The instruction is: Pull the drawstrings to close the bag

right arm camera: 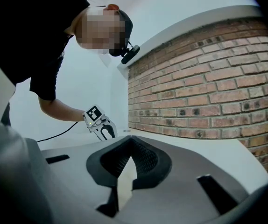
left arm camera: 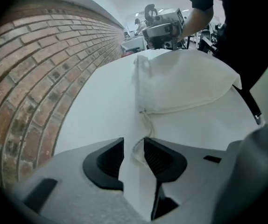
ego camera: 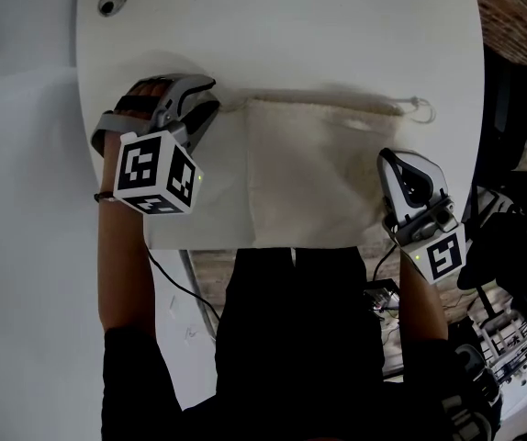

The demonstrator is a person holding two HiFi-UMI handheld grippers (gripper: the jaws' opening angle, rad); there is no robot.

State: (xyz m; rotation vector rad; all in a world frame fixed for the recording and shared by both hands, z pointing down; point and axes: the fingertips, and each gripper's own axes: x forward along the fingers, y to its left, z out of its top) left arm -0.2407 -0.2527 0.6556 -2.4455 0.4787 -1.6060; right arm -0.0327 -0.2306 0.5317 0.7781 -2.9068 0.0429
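Observation:
A cream drawstring bag (ego camera: 309, 173) lies flat on the white table (ego camera: 291, 35), its gathered mouth along the far edge. My left gripper (ego camera: 210, 99) is at the bag's far left corner. In the left gripper view the jaws (left arm camera: 134, 148) stand a little apart, and the left drawstring (left arm camera: 145, 125) loops into the gap by the right pad without being pinched. The other drawstring loop (ego camera: 420, 110) lies loose at the far right corner. My right gripper (ego camera: 389, 161) rests over the bag's right edge, away from that loop. Its jaws (right arm camera: 131, 148) are shut, with cream cloth showing beneath them.
A round cable hole (ego camera: 109, 3) sits in the table's far left corner. A brick wall (right arm camera: 208, 78) runs along the table's far side. A black cable (ego camera: 181, 288) hangs below the near edge, and equipment (ego camera: 511, 338) stands at the lower right.

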